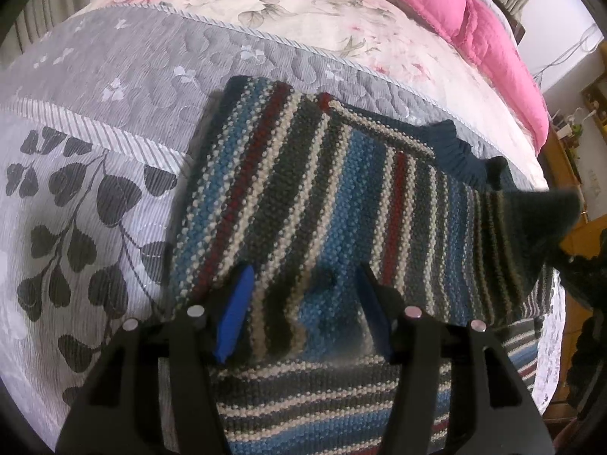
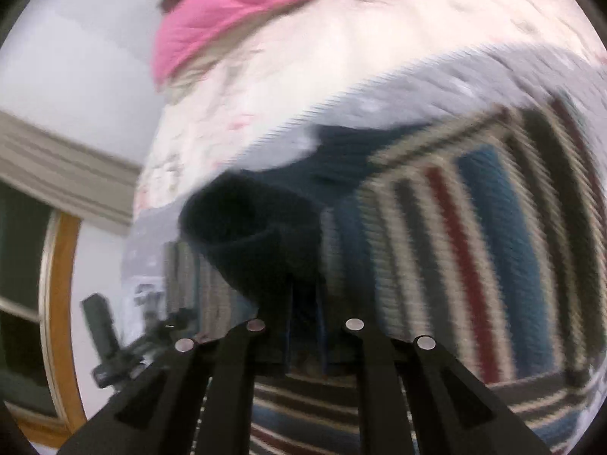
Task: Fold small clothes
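A knitted sweater [image 1: 303,197] lies across the near edge of the bed [image 1: 114,121], its upper layer turned over a lower layer that shows beneath your left gripper [image 1: 303,303]. Your left fingers [image 1: 235,314] sit either side of the sweater's folded edge, the cloth running between them. Beyond the sweater, a quilt [image 1: 485,38] is heaped along the far side of the bed. To the sweater's right, its ribbed end [image 2: 242,223] is lifted off the bed, directly ahead of your right gripper [image 2: 303,303], whose fingers close on it. Furniture [image 1: 580,235] stands past the bed's right edge, beyond the sweater.
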The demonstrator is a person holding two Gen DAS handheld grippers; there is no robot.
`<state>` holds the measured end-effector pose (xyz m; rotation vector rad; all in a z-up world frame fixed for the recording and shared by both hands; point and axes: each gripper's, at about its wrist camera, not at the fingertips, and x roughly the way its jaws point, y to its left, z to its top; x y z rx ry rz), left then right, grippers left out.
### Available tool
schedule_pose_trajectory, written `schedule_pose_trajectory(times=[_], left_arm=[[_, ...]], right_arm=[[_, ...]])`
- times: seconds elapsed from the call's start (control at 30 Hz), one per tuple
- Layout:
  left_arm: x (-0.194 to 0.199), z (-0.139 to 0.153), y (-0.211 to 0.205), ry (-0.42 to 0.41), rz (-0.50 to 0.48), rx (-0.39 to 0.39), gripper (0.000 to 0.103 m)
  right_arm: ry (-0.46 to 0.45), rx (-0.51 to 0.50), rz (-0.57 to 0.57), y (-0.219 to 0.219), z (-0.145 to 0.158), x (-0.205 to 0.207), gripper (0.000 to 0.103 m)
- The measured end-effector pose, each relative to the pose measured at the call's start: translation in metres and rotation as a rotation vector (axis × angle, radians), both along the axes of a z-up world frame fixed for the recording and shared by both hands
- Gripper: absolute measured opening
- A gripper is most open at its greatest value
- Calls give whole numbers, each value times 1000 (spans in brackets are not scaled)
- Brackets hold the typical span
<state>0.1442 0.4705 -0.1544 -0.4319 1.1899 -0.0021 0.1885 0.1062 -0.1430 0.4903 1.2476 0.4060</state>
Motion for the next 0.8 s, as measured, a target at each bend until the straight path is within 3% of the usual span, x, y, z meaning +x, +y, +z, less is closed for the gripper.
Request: schedule_pose_trajectory(times=[0.13,0.23,0.3,0.37,0.43,0.5,0.53,0.57,0.6,0.63,0.67,0.8], left_arm=[[3,1,-4,5,-7,14,58],[2,7,-5,1,-8,22,58],[-1,14,-10,-15,-16,37,58],[-4,17,-16,-28,-29,47,58],[-6,17,-22,-32,-43,51,58],[-5,11,-27,-17,-56,54,58],[-4,8,-28,-9,-58,58,58],[-3,5,-29,-2,-58,61,58],[-3,4,-29,-1,-58,64,58],[-3,3,-30,-1,-62,68,58],[-3,2,-30,-1,-66,71,59],[-5,1,-31,-8,-72,73,59]], right_arm=[[48,15,-65,-30,-22,-6,29],[69,100,-115,-52,-26,-12,69],[59,184,-129,-54,-27,-13,72],[65,249,-123,-51,-29,-9,82],[94,237,-97,-41,-31,-3,85],[116,178,-72,-26,-39,6,82],[119,166,-70,-22,-41,7,70],[120,158,-65,-19,-42,10,48],[115,155,-62,-18,-42,11,37],[94,149,-57,-17,-36,14,19],[66,143,-53,-17,-29,14,11],[-48,81,-29,-18,0,8,10]])
